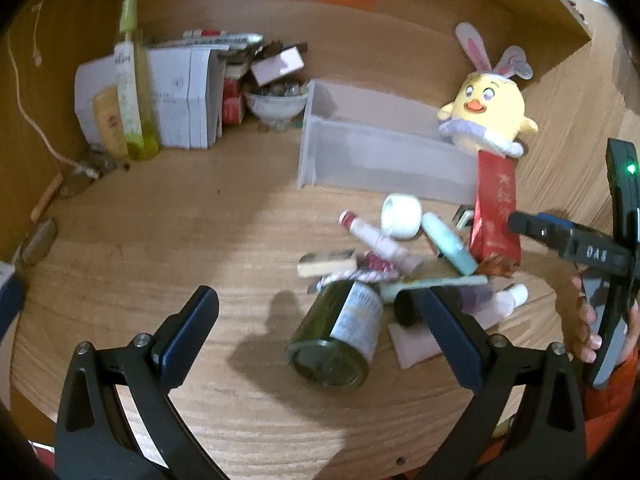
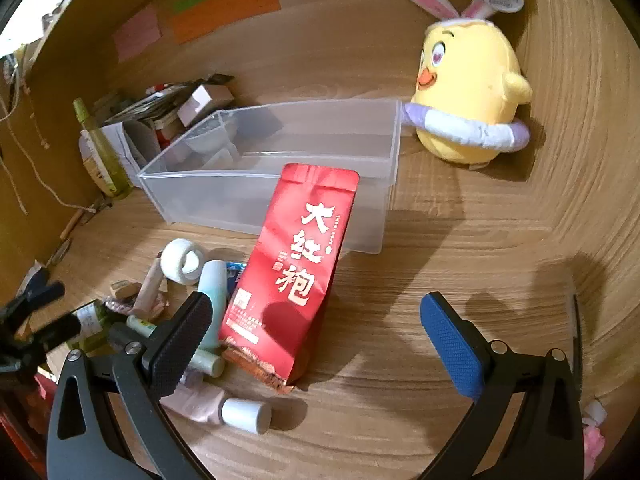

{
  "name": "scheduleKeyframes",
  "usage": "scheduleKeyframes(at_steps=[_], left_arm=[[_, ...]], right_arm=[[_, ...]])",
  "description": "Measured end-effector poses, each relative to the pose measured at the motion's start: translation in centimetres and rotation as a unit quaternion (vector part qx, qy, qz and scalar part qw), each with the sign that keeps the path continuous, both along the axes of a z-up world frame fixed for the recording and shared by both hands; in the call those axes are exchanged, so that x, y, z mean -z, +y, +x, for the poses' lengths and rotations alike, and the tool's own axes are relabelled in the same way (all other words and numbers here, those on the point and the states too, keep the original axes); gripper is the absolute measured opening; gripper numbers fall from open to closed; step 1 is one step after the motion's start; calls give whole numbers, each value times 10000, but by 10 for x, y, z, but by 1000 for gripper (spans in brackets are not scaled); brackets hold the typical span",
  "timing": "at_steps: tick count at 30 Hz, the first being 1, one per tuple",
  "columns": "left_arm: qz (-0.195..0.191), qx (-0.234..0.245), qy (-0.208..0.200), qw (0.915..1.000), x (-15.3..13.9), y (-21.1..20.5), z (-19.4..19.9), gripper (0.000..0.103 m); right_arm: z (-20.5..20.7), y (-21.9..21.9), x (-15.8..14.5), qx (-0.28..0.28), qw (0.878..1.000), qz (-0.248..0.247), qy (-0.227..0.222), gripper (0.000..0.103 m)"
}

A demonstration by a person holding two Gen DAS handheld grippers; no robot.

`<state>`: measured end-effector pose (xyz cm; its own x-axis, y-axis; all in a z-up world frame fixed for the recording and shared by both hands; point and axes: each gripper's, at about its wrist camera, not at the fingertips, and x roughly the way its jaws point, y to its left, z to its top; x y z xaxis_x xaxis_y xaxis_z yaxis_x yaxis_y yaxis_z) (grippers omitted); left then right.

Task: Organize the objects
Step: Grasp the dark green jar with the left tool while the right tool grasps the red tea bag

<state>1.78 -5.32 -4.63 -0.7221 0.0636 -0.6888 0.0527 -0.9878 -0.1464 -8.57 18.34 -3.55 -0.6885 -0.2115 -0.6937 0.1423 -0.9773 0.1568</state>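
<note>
Both the left gripper (image 1: 320,316) and right gripper (image 2: 316,320) gape empty over wood-grain desk (image 2: 460,264), glossy red foil pouch (image 2: 292,272) upright

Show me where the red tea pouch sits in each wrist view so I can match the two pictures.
Left wrist view: red tea pouch at right of centre, standing just below the yellow chick plush.
Right wrist view: red tea pouch at centre, upright in front of the clear plastic bin.
Shared landmark: the clear plastic bin, directly behind the pouch in both.
</note>
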Motion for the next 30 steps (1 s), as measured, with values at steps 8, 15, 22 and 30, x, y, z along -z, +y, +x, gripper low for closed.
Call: scheduleKeyframes(at_steps=[8,15,22,30], left_arm=[[326,41,-218,9992,14,-6,-4,84],[591,72,-176,9981,17,-11,-4,66],[579,120,-61,9982,10,-9,-1,54],[627,77,42,9980,0,-14,5,49]], right_arm=[[-16,-3,9,69,9998,-101,-172,98],[-29,-12,12,90,9997,-79,-213,90],[-33,-27,17,-100,9994,170,-300,71],[-21,-34,15,-158,9995,259,-113,54]])
